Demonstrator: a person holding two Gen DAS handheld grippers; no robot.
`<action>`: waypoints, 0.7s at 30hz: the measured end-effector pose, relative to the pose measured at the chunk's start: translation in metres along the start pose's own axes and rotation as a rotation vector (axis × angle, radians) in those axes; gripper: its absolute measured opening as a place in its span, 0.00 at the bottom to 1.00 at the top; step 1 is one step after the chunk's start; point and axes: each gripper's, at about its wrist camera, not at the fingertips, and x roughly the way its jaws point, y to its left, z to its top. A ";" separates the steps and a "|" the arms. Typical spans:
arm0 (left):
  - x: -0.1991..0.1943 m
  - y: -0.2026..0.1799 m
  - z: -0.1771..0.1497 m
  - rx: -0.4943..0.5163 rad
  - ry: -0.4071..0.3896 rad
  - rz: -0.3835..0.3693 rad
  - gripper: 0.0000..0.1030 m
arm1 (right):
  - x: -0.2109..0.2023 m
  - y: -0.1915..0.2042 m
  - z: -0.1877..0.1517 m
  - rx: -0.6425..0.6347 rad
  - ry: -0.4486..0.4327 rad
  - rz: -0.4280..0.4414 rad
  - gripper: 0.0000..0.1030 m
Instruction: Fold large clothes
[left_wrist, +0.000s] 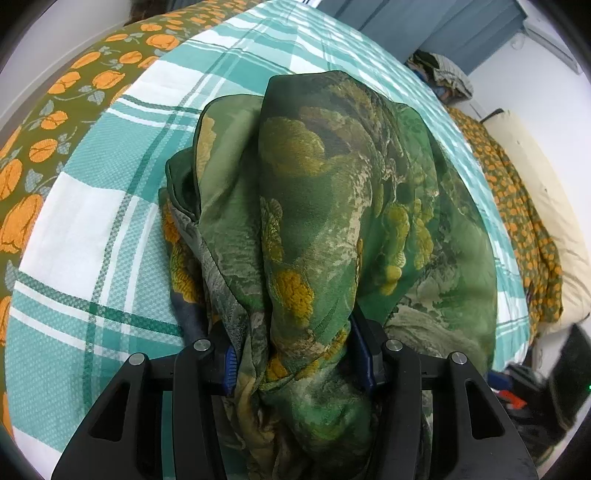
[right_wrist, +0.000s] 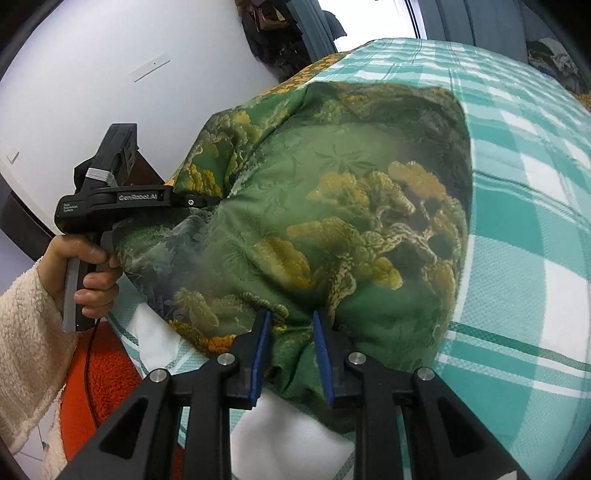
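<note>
1. The green floral garment (right_wrist: 332, 221) lies bunched on a bed covered by a teal-and-white checked blanket (right_wrist: 535, 258), filling the middle of both views
2. The left tongs (left_wrist: 295, 354) are clamped on a thick gathered wad of the garment; the blue pads (left_wrist: 229, 369) stand fairly wide apart with cloth packed between them and draped over the fingers
3. The right tongs (right_wrist: 291, 350) pinch a narrower fold at the garment's near edge, at 6 o'clock in the right wrist view, with the pads close together and cloth between them
4. In that view the left tool sits at 9 o'clock, gripped by a hand (right_wrist: 88, 269) in a cream fleecy sleeve (right_wrist: 26, 350)
5. An olive sheet with orange flowers (left_wrist: 55, 122) shows under the blanket at 10 o'clock in the left wrist view
6. An orange rug (right_wrist: 96, 387) lies at 7 o'clock in the right wrist view, below the bed's edge
</note>
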 end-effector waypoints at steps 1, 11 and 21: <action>0.000 0.000 -0.001 -0.003 0.000 -0.001 0.50 | -0.007 0.005 0.001 -0.006 -0.005 -0.013 0.25; -0.007 -0.008 0.000 -0.036 0.007 0.020 0.56 | -0.024 0.044 0.065 -0.097 -0.124 0.013 0.31; -0.074 0.057 -0.018 -0.265 -0.108 -0.210 0.88 | 0.051 0.035 0.053 -0.073 0.056 0.031 0.31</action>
